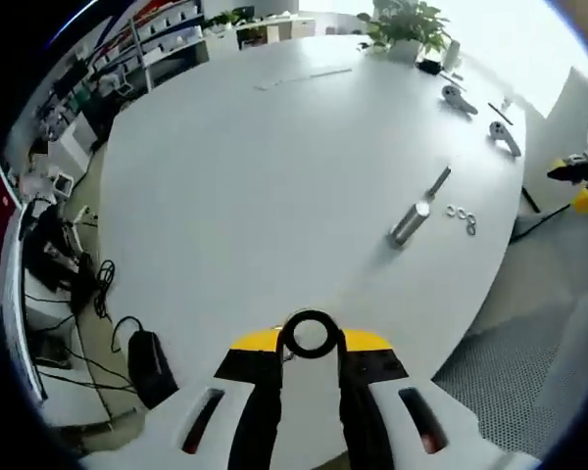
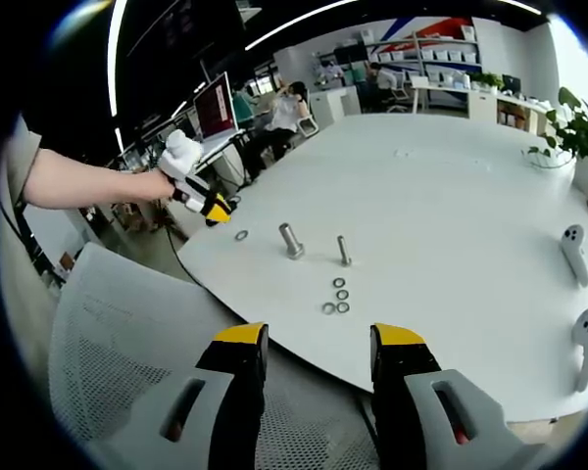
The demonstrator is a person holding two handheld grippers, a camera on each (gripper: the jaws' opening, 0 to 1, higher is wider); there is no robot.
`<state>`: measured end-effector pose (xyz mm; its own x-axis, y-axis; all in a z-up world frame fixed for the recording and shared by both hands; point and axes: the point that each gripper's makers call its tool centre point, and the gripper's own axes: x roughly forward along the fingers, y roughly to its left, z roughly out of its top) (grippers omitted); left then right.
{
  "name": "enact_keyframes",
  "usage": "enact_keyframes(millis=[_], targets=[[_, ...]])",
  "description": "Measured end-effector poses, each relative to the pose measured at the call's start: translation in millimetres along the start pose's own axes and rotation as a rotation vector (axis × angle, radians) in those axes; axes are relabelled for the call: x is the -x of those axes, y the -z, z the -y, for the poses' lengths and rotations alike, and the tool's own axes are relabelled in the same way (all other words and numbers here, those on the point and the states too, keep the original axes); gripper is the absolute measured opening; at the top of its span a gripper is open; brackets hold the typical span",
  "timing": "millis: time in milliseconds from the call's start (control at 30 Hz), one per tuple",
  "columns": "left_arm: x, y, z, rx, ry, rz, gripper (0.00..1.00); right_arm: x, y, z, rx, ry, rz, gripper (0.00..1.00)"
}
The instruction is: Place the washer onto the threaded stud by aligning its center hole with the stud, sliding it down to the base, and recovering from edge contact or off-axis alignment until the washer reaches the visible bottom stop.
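Your left tongs [image 1: 310, 345] pinch a washer [image 1: 309, 334] at their tips above the white tabletop [image 1: 255, 196]. Your right tongs [image 2: 316, 354] stand wide, holding nothing. Beyond them the threaded stud [image 2: 343, 251] stands upright beside a thicker bolt [image 2: 292, 241], three spare washers [image 2: 336, 296] just before it.
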<state>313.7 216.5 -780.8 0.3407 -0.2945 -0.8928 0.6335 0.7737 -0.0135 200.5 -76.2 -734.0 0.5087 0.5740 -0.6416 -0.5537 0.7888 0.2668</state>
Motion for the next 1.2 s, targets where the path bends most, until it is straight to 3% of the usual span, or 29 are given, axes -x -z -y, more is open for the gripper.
enact_keyframes(millis=[167,400,833,1200], targets=[[-6,-34.2,22.7,-0.073,0.033,0.021,0.19,0,-0.3,1,0.000,0.002,0.003,0.44],[-19,-56.9,46.2,-0.149,0.068,0.015,0.19,1,-2.2,2,-0.008,0.007,0.016,0.44],[-39,-69.6,78.3,-0.256,0.106,-0.020,0.19,2,-5.3,3,-0.019,0.009,0.035,0.44],[-54,-69.3,86.6,-0.312,0.119,-0.067,0.19,2,-6.8,3,-0.025,0.008,0.046,0.44]])
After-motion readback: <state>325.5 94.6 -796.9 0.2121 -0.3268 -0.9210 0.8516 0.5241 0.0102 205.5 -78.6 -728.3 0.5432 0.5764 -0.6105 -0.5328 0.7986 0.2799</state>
